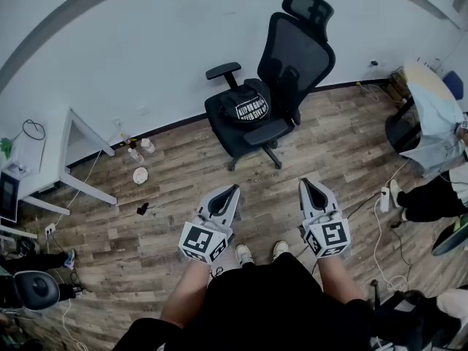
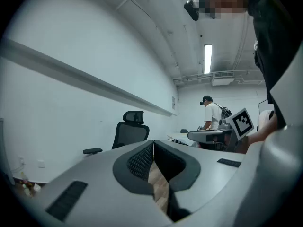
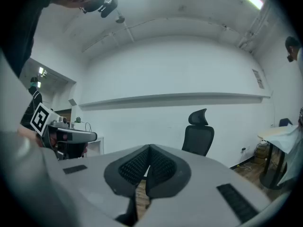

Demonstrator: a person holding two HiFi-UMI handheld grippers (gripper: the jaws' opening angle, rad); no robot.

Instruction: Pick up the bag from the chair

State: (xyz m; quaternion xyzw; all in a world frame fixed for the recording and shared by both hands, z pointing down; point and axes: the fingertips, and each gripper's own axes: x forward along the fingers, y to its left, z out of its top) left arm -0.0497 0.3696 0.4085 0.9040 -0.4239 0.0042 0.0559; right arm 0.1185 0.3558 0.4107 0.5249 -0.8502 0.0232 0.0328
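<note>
- Head view, room: wood-plank floor (image 1: pixel 329 152) meeting a plain white wall (image 1: pixel 146 42); white table (image 1: pixel 69 141) at the left edge, bottles (image 1: pixel 139 149) at the wall foot beside it, white power strip (image 1: pixel 383 199) with its cable at right.
- Head view, task items: black mesh chair (image 1: pixel 292 57) in the upper centre, close to the wall; black bag (image 1: pixel 246 107) lying on its seat, between the armrests.
- Head view, tools: left gripper (image 1: pixel 234 189) and right gripper (image 1: pixel 304 183) in the lower centre, side by side, pointed toward the chair and well apart from it.
- Head view, limits: white print on the bag too small to read; bystander (image 1: pixel 431 189) at the right edge cut off by the frame; small dark item (image 1: pixel 142 209) on the floor left of centre, not identifiable.
- Left gripper view: jaws pressed together tip to tip, nothing between, only floor planks in the slit below; chair at left centre, backrest and one armrest showing, seat and bag hidden behind the gripper body; raised band (image 2: pixel 71 74) along the wall, ceiling light strip (image 2: pixel 207 58) at top; marker cube (image 2: pixel 242 122) of the right gripper at right; standing person (image 2: pixel 211 117) small, far right of centre.
- Right gripper view: jaws pressed together, empty; chair right of centre, backrest and headrest only, seat and bag hidden behind the gripper body; left gripper at the left edge; wall sign (image 3: pixel 258 78) at upper right, unreadable.
</note>
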